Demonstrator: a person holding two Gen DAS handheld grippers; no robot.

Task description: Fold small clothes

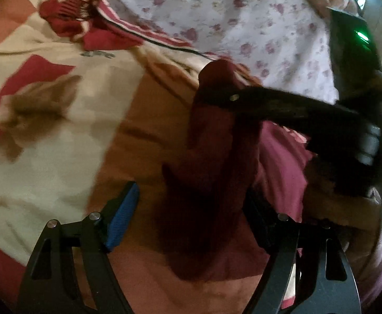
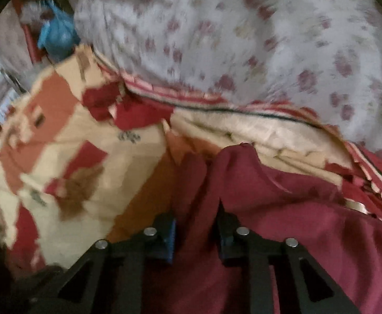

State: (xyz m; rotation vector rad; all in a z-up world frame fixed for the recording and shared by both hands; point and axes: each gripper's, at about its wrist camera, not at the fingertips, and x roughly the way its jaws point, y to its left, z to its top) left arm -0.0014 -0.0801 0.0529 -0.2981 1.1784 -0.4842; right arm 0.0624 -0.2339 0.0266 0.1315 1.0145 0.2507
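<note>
Left hand-held gripper (image 1: 188, 209): jaws wide apart, maroon garment (image 1: 211, 183) hanging between them, pads not touching it. Right hand-held gripper (image 2: 197, 231): jaws pinched onto a fold of that garment. Garment lies on patterned bedspread (image 1: 46, 144); floral sheet (image 1: 243, 13) beyond both.

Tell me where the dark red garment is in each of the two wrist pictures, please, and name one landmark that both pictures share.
Left wrist view: the dark red garment hangs at centre, between the open left gripper's fingers.
Right wrist view: it fills the lower right, pinched in the right gripper.
Shared landmark: the striped border below the floral sheet.
</note>
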